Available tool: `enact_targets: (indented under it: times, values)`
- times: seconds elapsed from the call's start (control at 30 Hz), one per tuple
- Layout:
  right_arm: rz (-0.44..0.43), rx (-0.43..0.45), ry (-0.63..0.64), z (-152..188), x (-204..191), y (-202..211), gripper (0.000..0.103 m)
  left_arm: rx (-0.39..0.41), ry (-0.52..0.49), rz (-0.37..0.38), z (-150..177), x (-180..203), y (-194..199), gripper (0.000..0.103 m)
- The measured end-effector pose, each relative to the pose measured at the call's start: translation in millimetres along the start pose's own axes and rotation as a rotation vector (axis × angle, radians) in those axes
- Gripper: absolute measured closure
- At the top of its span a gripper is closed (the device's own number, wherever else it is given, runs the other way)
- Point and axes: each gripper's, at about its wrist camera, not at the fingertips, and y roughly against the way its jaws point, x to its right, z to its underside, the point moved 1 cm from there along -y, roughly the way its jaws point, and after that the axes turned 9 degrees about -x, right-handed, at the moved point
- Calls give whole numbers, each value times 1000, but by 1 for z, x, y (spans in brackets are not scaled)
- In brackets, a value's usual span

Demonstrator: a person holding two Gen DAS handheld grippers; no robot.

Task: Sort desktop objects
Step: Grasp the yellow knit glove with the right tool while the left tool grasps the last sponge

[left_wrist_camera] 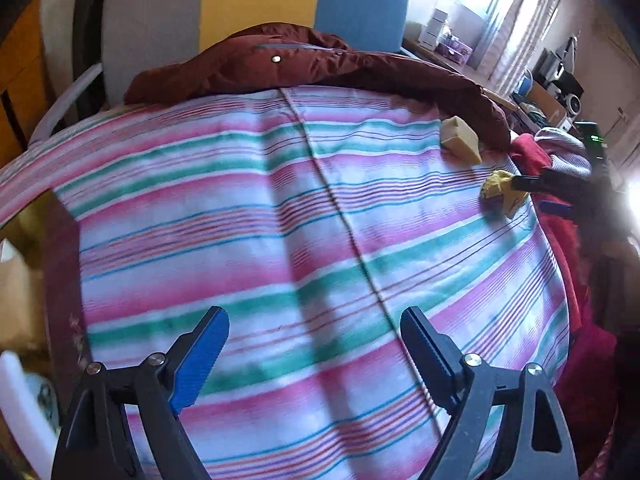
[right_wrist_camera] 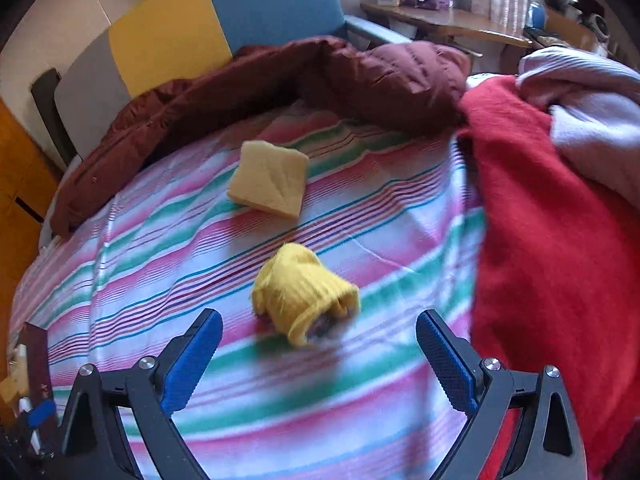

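- Sock (right_wrist_camera: 304,300): yellow bundle on the striped sheet (right_wrist_camera: 168,248), just ahead of the right gripper (right_wrist_camera: 318,354), near the sponge (right_wrist_camera: 269,178).
- Likely light, soft, squashy; pinch across its thick middle.
- Both grippers, left (left_wrist_camera: 314,350) too: jaws apart, empty.

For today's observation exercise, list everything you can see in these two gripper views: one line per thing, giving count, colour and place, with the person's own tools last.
Striped cloth: one, pink, green and white, covering the surface.
Sponge: one, pale yellow, lying on the cloth towards the far side.
Yellow bundle: one, rolled fabric, on the cloth just ahead of the right gripper.
Padded jacket: one, maroon, along the cloth's far edge.
Red blanket: one, heaped at the right.
Lilac fabric: one, on top of the red blanket.
Left gripper: black with blue pads, open over bare cloth.
Right gripper: same, open, empty.
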Motion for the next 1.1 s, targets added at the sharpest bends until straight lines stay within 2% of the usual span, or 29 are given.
enact_targets:
  times: [0.07,0.1,0.13,0.17,0.23,0.33,0.47,0.7,0.9,0.97,1.1]
  values:
    - [13,-13,5,-6,0,-14,7,-1,-18,14,-8,6,-3,14]
    - [9,-18,2,-9,1,-20,13,-1,-33,21,-15,10,-5,14]
    - [7,-27,-3,-11,2,-26,22,2,-41,20,-19,13,-6,14]
    - [6,-33,-2,-12,2,-30,28,7,-53,16,-25,17,-8,14]
    - [-19,-42,12,-14,1,-33,55,19,-70,27,-38,25,-11,14]
    - [12,-1,48,-12,-6,-22,67,18,-80,50,-61,38,-20,14]
    - [-11,39,12,-11,5,-6,68,25,-111,67,-90,60,-32,17]
    - [-6,117,-94,-13,29,18,68,29,-240,76,-146,121,-60,26]
    - [31,178,-130,-15,41,33,67,45,-334,67,-181,177,-88,26]
    - [13,188,-158,-14,48,38,67,59,-359,71,-189,191,-93,24]
    - [-15,202,-203,-14,60,43,67,54,-421,18,-205,221,-114,21]
